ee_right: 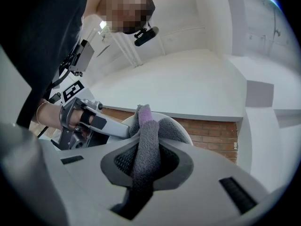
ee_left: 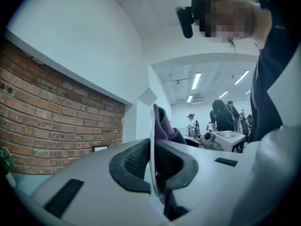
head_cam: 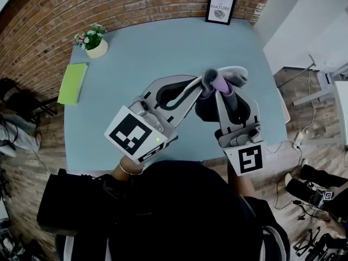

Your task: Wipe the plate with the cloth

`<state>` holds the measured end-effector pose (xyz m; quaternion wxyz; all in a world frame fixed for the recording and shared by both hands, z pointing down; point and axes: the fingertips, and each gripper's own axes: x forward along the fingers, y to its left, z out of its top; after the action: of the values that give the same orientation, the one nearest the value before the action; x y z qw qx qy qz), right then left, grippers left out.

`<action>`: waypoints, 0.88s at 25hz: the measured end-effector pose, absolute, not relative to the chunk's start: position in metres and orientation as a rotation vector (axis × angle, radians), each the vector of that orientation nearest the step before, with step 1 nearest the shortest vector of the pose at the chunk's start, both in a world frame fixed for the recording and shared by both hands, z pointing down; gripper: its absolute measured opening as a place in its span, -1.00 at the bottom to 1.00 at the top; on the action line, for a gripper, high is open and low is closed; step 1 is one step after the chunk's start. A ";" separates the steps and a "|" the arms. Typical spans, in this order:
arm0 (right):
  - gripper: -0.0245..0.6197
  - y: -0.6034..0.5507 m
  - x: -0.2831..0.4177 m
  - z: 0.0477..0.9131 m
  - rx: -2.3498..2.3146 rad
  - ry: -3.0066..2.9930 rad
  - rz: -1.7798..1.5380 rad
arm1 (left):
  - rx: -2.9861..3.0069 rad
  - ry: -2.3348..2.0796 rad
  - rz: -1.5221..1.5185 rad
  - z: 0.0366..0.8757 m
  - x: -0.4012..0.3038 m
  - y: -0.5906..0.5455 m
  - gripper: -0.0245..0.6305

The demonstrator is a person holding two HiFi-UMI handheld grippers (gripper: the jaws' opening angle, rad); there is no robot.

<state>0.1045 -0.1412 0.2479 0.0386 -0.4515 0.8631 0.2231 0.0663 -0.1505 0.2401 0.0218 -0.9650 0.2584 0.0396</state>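
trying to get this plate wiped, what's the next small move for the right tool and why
Probably slide the right tool so the cloth rubs across the plate. The left tool grips the plate on edge, and the cloth, pinched in the right tool, seems to lie against its rim.

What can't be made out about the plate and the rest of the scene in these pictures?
- Whether the plate is clean or soiled: in the right gripper view the cloth covers its face, and the left gripper view shows only its thin edge.
- Where the cloth meets the plate: in the head view they are bunched together and too small to tell.
- What the green flat item on the table is: too small in the head view.
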 end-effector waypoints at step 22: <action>-0.80 -0.156 0.160 0.240 -1.588 2.491 0.610 | -2.987 0.824 0.128 0.239 0.062 -0.153 -0.85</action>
<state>0.1603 -0.1560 0.2397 0.0626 -0.5255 0.8242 0.2017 0.0622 -0.1532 0.2395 0.0201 -0.9630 0.2655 0.0413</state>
